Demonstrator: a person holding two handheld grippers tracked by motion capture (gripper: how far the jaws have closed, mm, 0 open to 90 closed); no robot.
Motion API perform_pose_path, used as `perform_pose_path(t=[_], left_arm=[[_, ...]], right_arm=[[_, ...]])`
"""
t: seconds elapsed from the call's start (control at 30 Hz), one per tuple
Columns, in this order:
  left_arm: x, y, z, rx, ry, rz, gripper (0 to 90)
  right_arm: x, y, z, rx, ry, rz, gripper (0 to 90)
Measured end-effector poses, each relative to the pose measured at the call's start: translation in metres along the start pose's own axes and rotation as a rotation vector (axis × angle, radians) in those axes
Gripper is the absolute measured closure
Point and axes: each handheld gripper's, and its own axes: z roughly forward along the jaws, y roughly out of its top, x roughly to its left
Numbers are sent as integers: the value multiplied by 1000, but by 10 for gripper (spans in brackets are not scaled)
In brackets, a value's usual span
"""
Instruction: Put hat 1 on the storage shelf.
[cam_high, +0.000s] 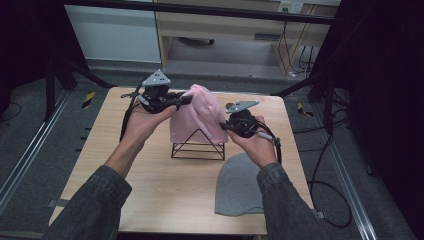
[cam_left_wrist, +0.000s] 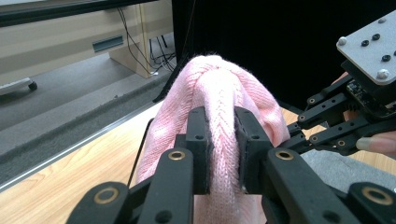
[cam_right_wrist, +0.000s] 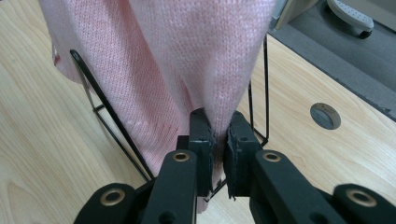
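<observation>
Two grippers grip one pink beanie (cam_high: 199, 117) draped over a black wire stand (cam_high: 198, 145) mid-table: the left gripper (cam_high: 184, 99) pinches its crown, the right gripper (cam_high: 224, 126) clamps its lower edge — likely to stretch it over the frame. A grey beanie (cam_high: 239, 185) lies spare near the table's (cam_high: 150, 190) front right corner.

There are two knit hats on one table (cam_high: 165, 185), one pink hat (cam_high: 197, 117) and one grey hat (cam_high: 237, 187), along with one black wire stand (cam_high: 198, 147) and two grippers, a left gripper (cam_high: 186, 99) and a right gripper (cam_high: 223, 126).
</observation>
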Motion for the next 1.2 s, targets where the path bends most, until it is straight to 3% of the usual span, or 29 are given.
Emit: perform_pose_path(t=[0.63,1.0,1.2], left_arm=[[-4,-31,7,31,-24,-7,759],[-3,-46,13,34,-13,-10,735],[-4,-39,5,26,0,10,753]], right_arm=[[5,-29,18,25,13,32,833],[7,-38,27,37,-22,41,834],[9,-34,18,11,-29,35,836]])
